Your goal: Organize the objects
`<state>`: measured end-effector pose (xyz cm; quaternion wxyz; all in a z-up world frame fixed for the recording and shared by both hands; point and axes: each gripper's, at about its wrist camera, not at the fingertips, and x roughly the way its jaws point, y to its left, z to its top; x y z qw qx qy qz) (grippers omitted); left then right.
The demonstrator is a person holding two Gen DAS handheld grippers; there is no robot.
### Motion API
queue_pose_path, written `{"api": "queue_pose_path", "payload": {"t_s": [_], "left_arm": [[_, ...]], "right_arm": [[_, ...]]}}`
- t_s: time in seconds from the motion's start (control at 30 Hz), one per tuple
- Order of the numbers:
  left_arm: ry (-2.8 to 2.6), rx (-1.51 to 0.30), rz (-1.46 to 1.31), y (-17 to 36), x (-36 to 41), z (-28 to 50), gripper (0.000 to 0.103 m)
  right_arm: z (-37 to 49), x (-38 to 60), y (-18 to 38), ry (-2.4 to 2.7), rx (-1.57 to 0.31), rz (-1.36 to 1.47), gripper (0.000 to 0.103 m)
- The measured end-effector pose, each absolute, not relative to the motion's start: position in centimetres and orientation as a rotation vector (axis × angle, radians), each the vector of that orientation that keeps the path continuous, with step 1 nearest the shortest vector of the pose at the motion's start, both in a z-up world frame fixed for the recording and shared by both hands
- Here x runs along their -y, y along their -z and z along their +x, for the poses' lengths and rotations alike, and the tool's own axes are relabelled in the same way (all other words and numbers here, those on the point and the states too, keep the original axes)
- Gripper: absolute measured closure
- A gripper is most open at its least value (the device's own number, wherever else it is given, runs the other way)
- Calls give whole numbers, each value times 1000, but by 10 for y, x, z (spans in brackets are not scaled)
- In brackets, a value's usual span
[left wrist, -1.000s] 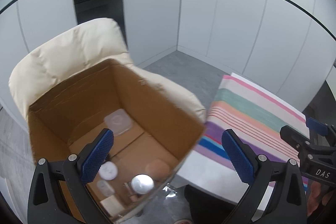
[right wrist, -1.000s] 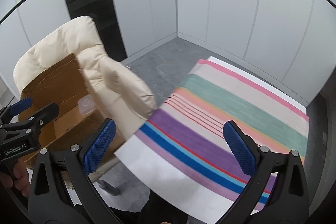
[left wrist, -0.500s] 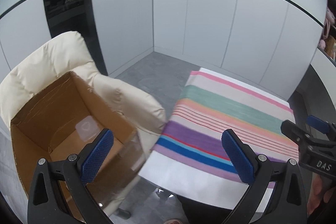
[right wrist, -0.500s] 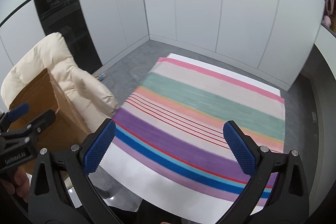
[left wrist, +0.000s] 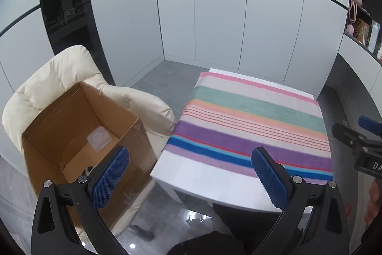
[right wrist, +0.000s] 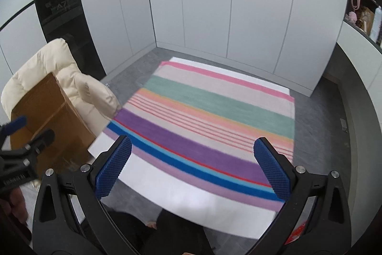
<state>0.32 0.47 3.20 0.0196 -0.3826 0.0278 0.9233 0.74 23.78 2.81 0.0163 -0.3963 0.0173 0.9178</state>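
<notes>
- The left gripper (left wrist: 189, 179) hangs with its blue pads spread wide and nothing between them; the right gripper (right wrist: 194, 167) is likewise spread and empty.
- Just left of the table (left wrist: 205, 179) stands the cardboard box (left wrist: 140, 135), set on the seat of a cream padded chair (left wrist: 47, 78), its open top tipped toward the left camera.
- Inside the box, against the far wall, lies a clear plastic container (left wrist: 98, 137). It looks light, thin-walled and slick, so by my judgement it wants a gentle pinch across its rim or short sides, not a hard squeeze. Whatever else lies on the box floor is hidden behind the near wall and the left pad.
- The table carries a striped cloth (right wrist: 207, 121), soft and likely to slide or bunch if dragged; no object lies on it.
- The left view looks into the box; the right view shows only its outer side, but takes in the whole cloth and the table's far edge.
</notes>
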Motion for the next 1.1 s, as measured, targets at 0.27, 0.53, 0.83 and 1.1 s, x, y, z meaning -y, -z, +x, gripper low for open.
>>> {"api": "queue_pose_path", "payload": {"t_s": [0.27, 0.53, 0.83, 1.1], "left_arm": [[-2923, -21, -1206, -37, 16, 36, 0], [-2877, -3, -1233, -32, 18, 42, 0], [-2877, 61, -1271, -26, 28, 37, 0], [-2872, -31, -1245, -27, 16, 42, 0]], "right_arm": [[54, -247, -34, -2857, -26, -1224, 0], [73, -247, -33, -2846, -56, -1245, 0], [67, -244, -28, -2840, -76, -1278, 0], [66, -237, -28, -2843, -44, -1282, 0]]}}
